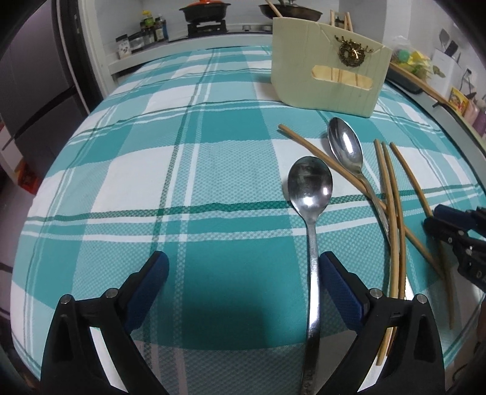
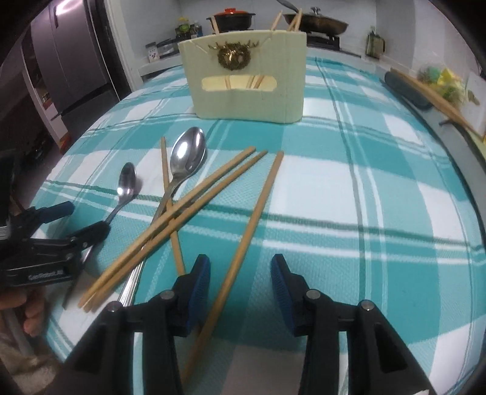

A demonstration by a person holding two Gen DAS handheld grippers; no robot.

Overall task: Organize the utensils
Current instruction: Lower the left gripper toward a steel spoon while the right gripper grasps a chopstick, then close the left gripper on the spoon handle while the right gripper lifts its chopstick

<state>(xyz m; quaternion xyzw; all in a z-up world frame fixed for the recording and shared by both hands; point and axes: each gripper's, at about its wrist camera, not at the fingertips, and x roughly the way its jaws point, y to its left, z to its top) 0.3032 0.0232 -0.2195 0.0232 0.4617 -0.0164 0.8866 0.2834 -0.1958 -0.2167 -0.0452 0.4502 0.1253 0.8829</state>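
Note:
On the teal plaid tablecloth lie two steel spoons and several wooden chopsticks. My left gripper is open. The nearer spoon has its handle running between the jaws, close beside the right finger. The other spoon lies crossed with chopsticks. My right gripper is open over a single chopstick, which lies between its jaws next to the left pad. A cream utensil holder stands upright at the back with chopsticks in it. The left gripper also shows in the right wrist view, beside the small spoon.
A stove with a red-lidded pot and a pan stands behind the table, with condiment bottles to its left. A fridge is at far left. A dark tray sits at the right edge. A hand holds the left gripper.

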